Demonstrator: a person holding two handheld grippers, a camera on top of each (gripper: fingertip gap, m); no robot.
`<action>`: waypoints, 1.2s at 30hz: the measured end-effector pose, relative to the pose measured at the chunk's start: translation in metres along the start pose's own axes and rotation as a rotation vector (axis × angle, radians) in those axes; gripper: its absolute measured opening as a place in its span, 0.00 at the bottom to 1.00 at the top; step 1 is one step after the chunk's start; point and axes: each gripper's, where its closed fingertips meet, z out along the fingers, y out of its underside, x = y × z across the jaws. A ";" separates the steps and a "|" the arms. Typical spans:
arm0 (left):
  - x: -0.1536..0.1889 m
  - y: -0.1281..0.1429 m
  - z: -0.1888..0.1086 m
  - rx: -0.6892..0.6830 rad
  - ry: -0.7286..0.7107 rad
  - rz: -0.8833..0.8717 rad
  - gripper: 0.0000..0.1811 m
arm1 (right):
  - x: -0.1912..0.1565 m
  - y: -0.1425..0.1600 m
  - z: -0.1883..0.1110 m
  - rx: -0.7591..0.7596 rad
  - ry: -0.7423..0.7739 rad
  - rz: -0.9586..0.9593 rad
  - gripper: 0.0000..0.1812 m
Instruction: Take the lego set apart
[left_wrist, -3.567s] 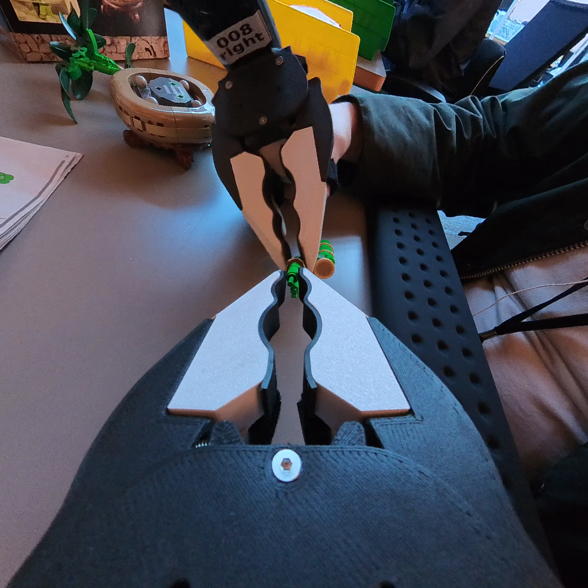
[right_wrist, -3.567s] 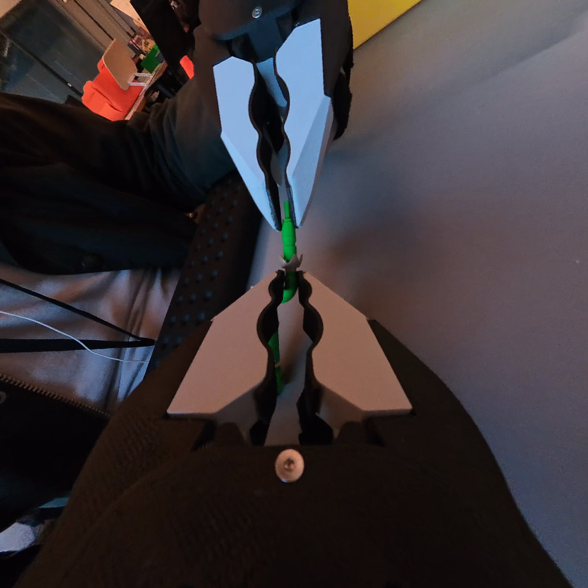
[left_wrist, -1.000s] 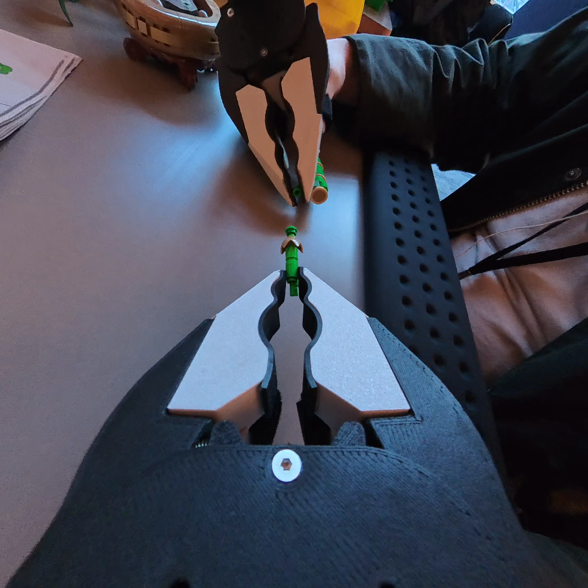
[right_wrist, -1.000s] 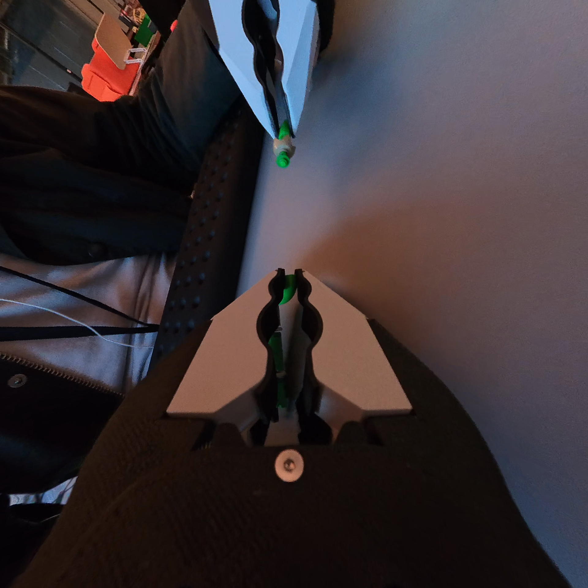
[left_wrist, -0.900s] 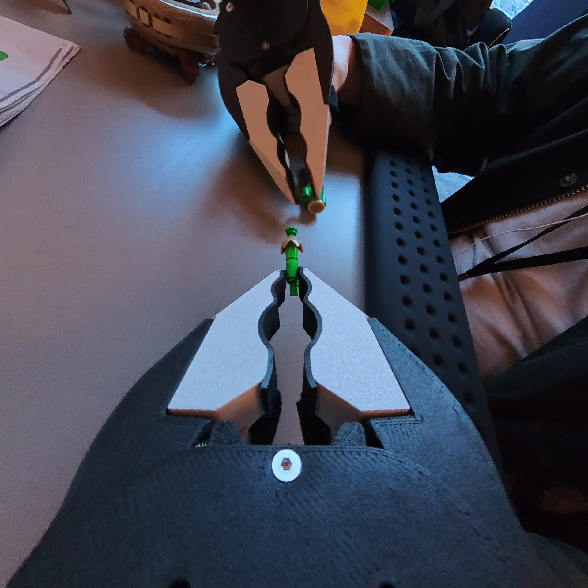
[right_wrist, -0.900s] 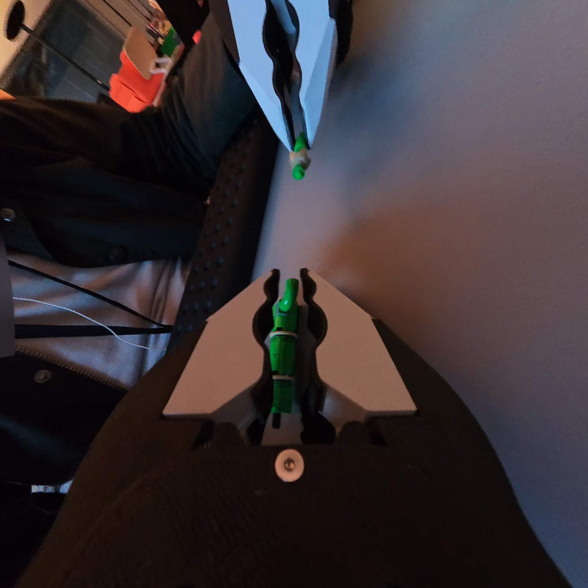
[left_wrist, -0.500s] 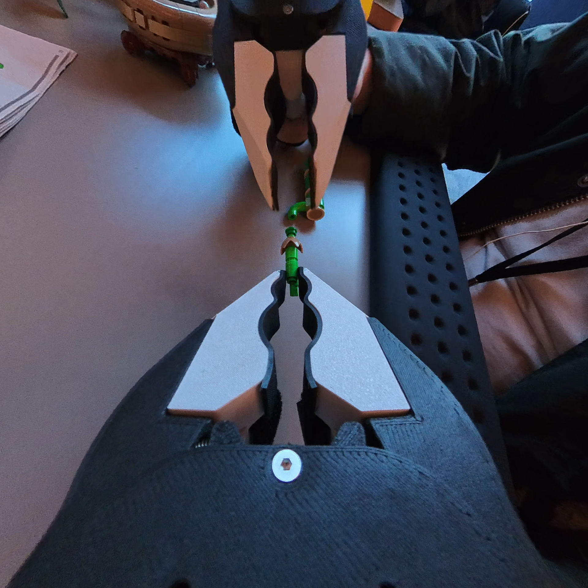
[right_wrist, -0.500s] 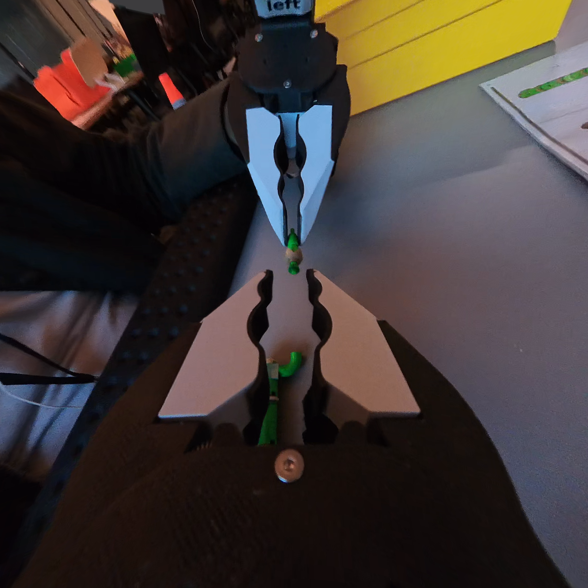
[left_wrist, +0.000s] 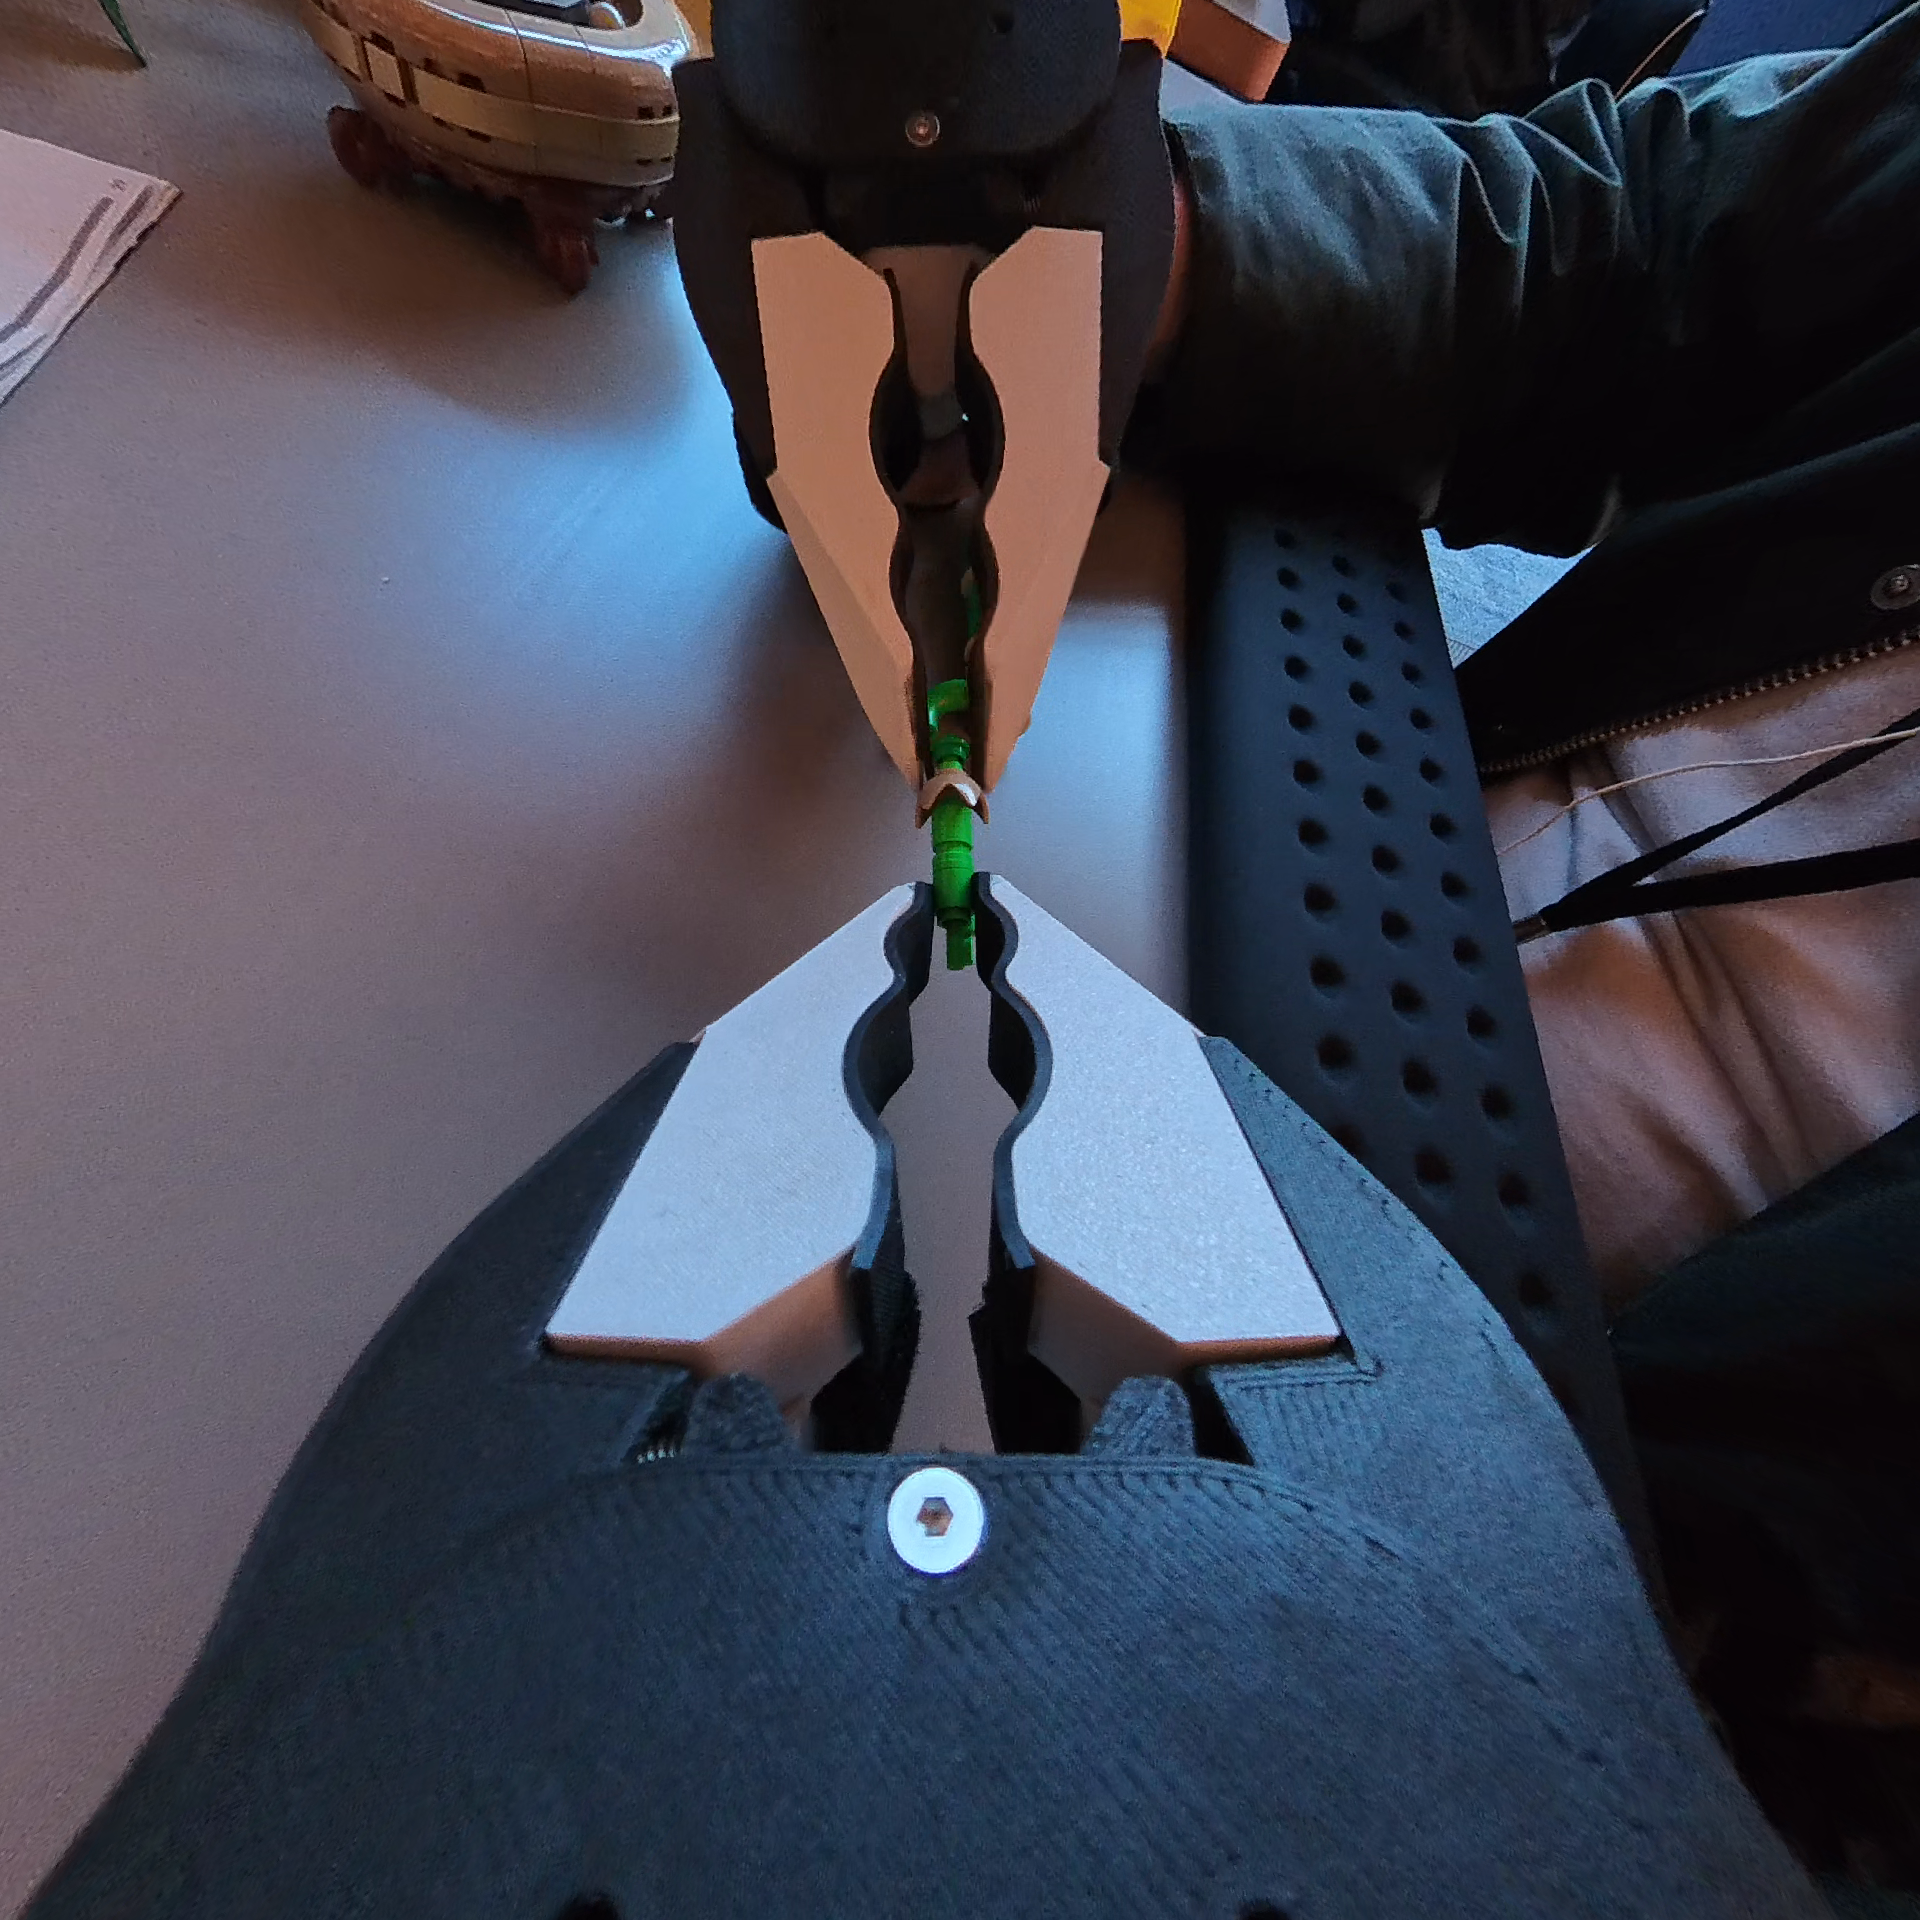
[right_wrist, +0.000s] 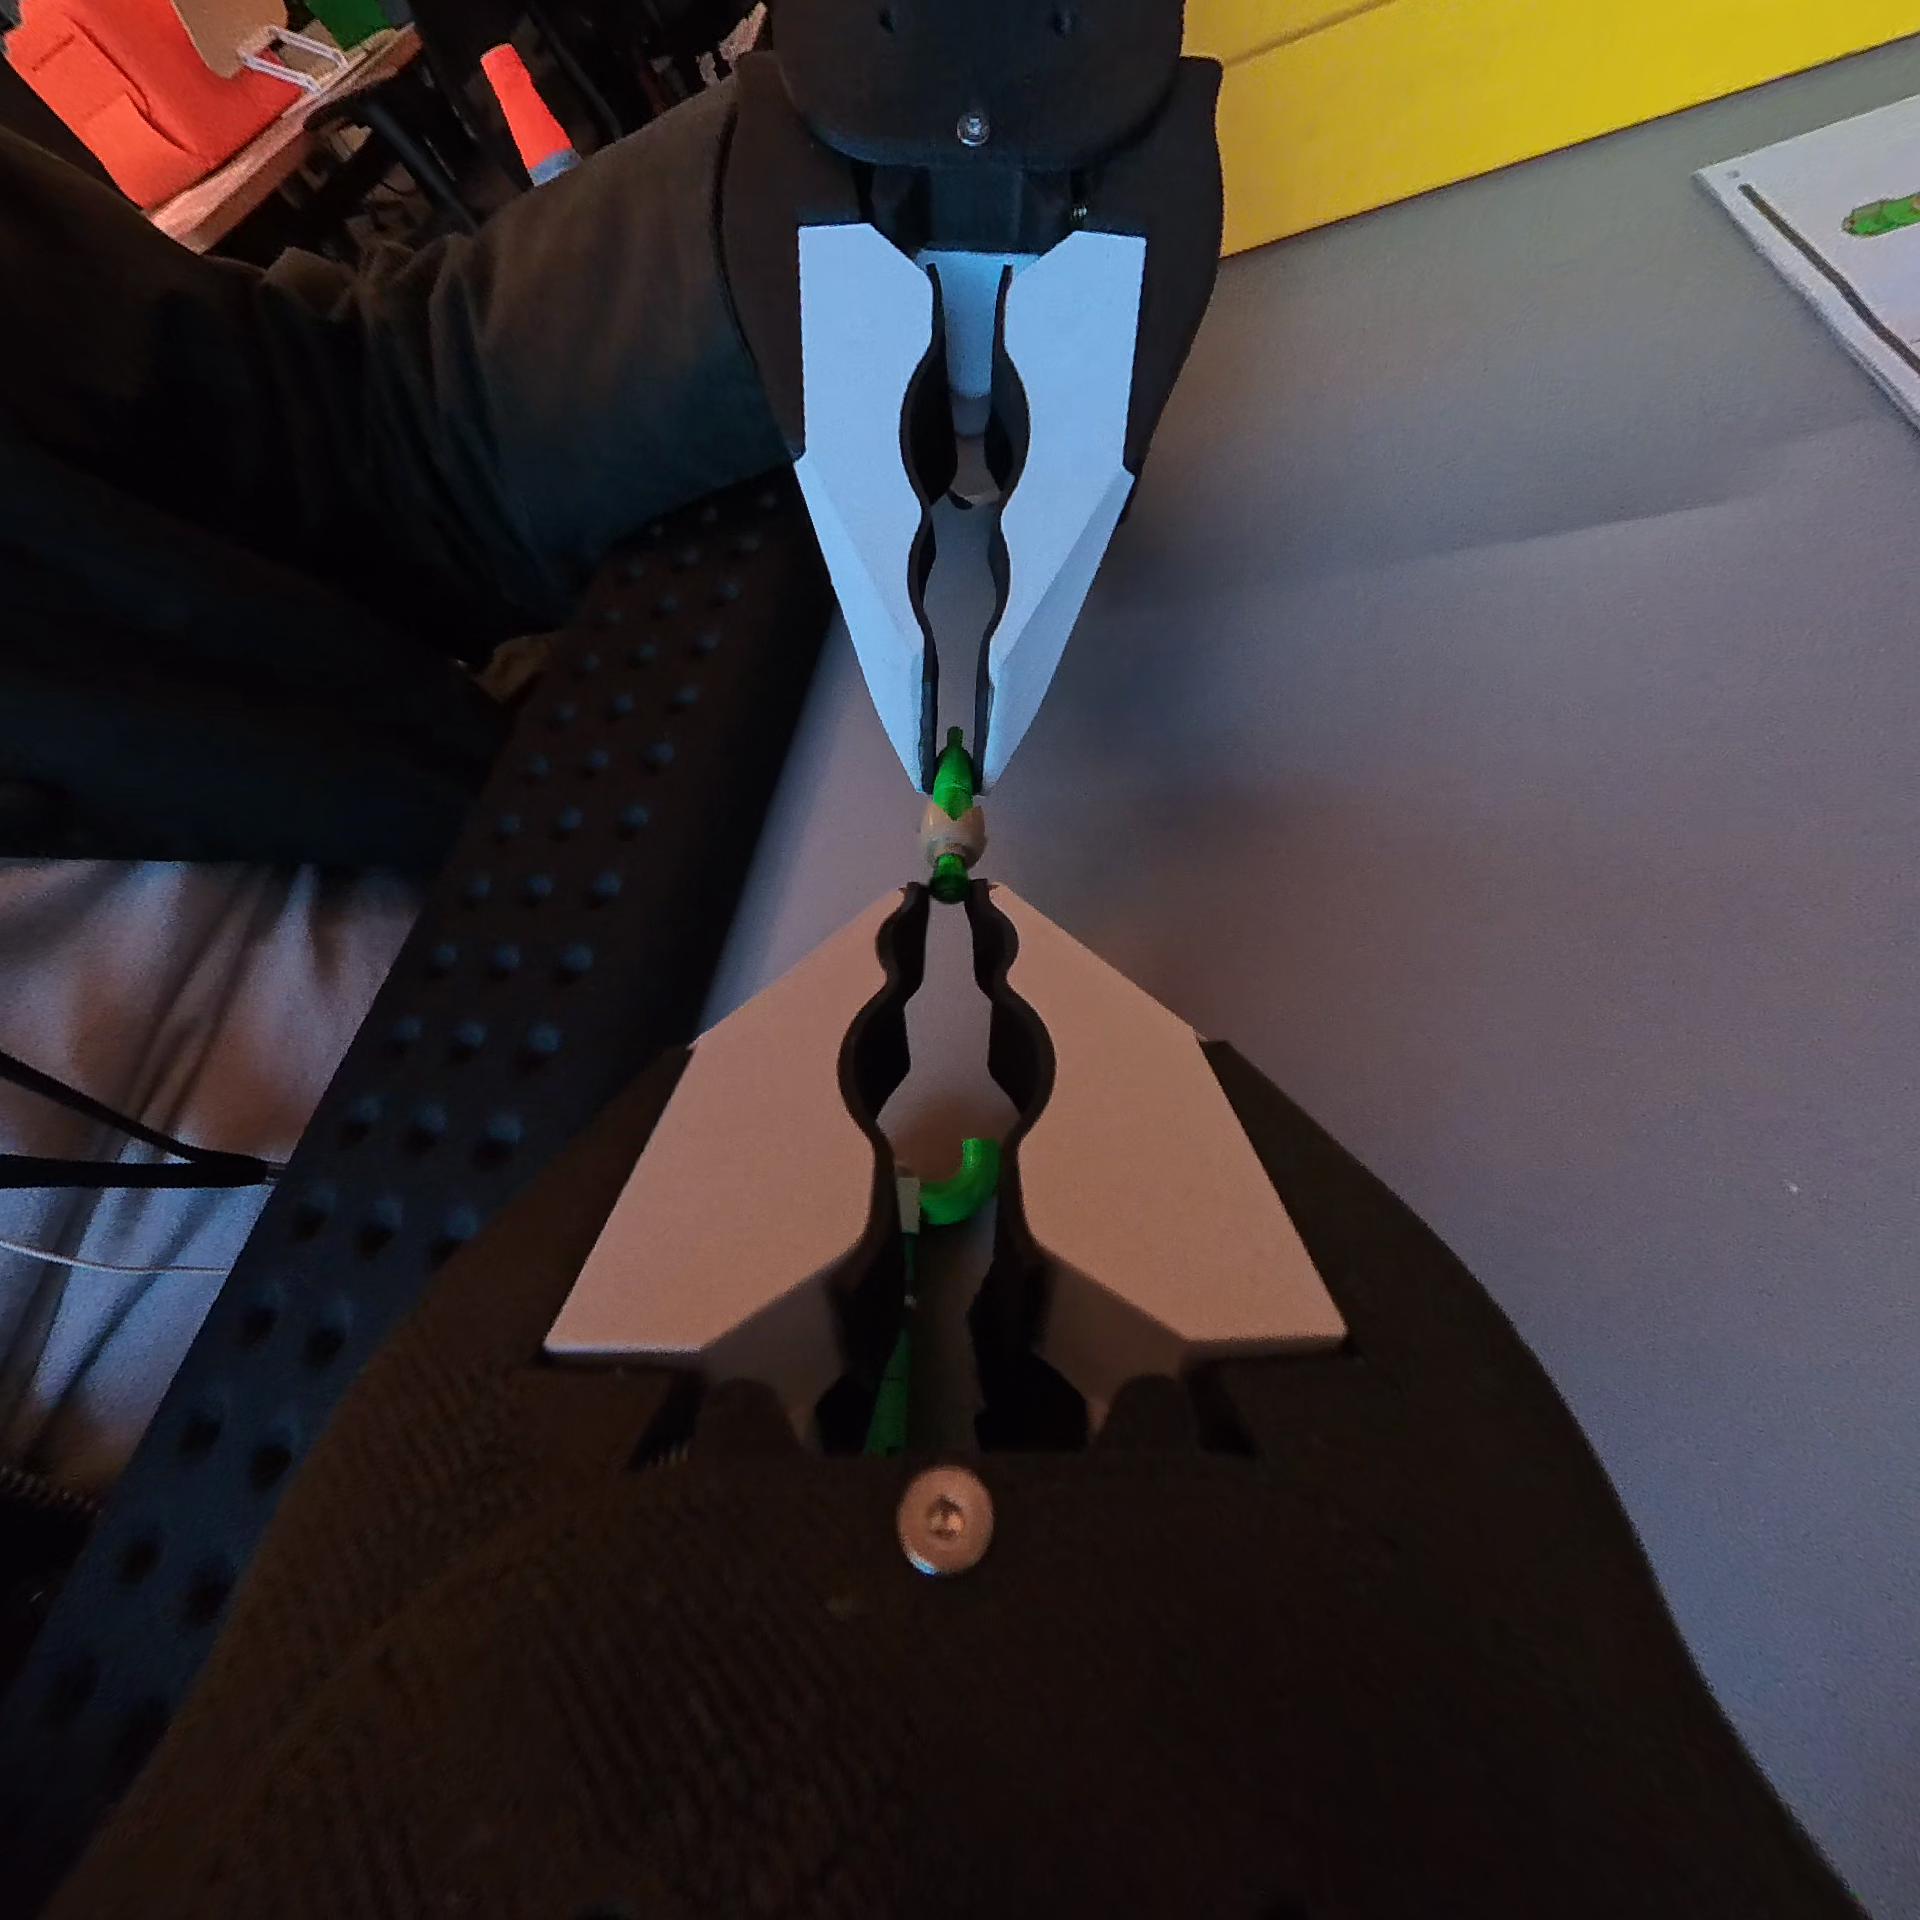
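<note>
A short green lego stem with a tan collar (left_wrist: 948, 821) is held level between both grippers above the grey table (left_wrist: 364, 727). My left gripper (left_wrist: 952, 902) is shut on one end of it. My right gripper (right_wrist: 943, 891) faces it tip to tip and is shut on the stem's other end (right_wrist: 948, 885); it also shows in the left wrist view (left_wrist: 948, 764). A longer green stem with a curved hook end (right_wrist: 961, 1184) lies loose on the table under my right gripper and shows between its fingers (left_wrist: 948, 707).
A tan lego pot base (left_wrist: 499, 73) stands at the back of the table. An instruction booklet (right_wrist: 1829, 260) and a yellow box (right_wrist: 1507, 94) lie beyond. A black perforated chair arm (left_wrist: 1351, 831) runs along the table edge beside a person's dark sleeve (left_wrist: 1507, 312). Both grippers' tips are close together, under 4 cm apart. Both grippers' tips are roughly 20 cm from the tan lego pot base (left_wrist: 499, 73).
My right gripper pulled the longer green stem off, opened and dropped it on the table. It then came back and closed on the free end of the short stem in my left gripper.
</note>
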 end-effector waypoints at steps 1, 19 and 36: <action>0.000 0.000 0.001 -0.003 0.002 0.001 0.03 | -0.001 0.000 0.001 -0.001 -0.006 0.002 0.06; 0.005 0.002 0.003 -0.009 0.038 -0.026 0.04 | -0.005 0.003 0.001 -0.041 -0.018 0.030 0.03; 0.019 -0.062 -0.034 0.385 0.097 -0.049 0.07 | -0.011 -0.060 -0.038 0.417 -0.278 0.380 0.03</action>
